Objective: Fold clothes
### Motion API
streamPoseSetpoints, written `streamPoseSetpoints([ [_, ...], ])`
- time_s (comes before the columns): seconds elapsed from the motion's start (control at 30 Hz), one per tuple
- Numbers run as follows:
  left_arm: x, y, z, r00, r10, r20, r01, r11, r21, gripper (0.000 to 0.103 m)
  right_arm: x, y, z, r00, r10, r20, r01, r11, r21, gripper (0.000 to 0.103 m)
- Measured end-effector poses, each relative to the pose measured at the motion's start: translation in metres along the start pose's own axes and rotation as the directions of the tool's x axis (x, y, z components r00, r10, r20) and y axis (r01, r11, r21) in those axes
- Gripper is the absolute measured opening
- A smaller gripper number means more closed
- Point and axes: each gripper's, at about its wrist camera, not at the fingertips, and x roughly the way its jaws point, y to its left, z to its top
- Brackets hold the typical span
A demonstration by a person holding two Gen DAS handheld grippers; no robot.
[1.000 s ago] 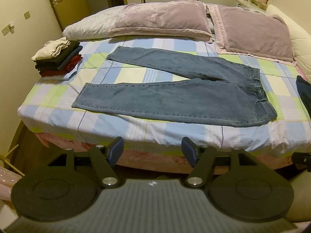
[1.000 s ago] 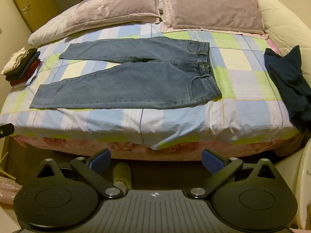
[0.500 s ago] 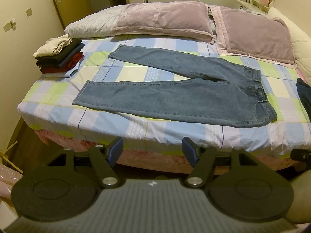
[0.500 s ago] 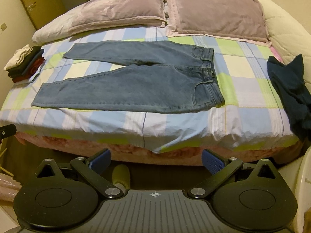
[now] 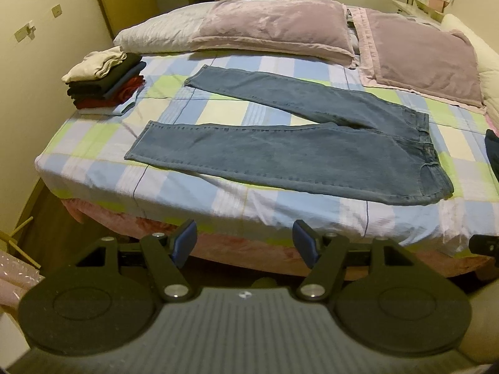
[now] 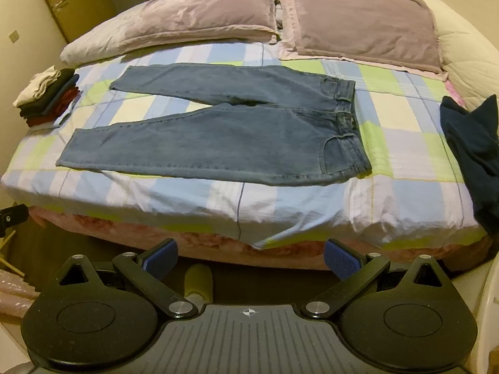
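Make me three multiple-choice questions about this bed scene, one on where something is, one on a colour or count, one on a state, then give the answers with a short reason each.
1. Where is the stack of folded clothes?
A. on the bed's left side near the pillows
B. on the jeans
C. on the floor

2. How many pillows lie at the head of the bed?
A. one
B. two
C. four

3. How do the jeans lie?
A. rolled up
B. folded in half
C. spread flat, legs apart

Answers:
1 A, the stack sits by the left edge, just below the left pillow.
2 B, two mauve pillows lie side by side.
3 C, both legs lie flat and splayed in a V, and neither the left tongs nor the right tongs touch them.
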Motion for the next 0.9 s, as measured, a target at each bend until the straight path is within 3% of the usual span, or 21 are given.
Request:
streamPoseSetpoints([
  [0.53,0.05,-0.005,0.04,1.0,-0.009,-0.027,0.009,1.0,0.004,0.065,0.037,-0.011,0.039,1.0,-0.005,-0.024,0.005,1.0,0.022,0.102],
  [0.67,0.073,0.002,0.065,0.999,-0.028,-0.028,0.028,1.0,-0.001,0.065,0.056,-0.015,0.059,1.0,-0.01,-0.03,0.011,0.999,0.038,0.102],
  [0.9,0.125,0.04,0.131,0.996,-0.087,-0.003,0.087,0.996,0.005,0.065,0.079,-0.036,0.107,0.999,-0.019,0.051,0.012,0.99,0.14,0.102],
])
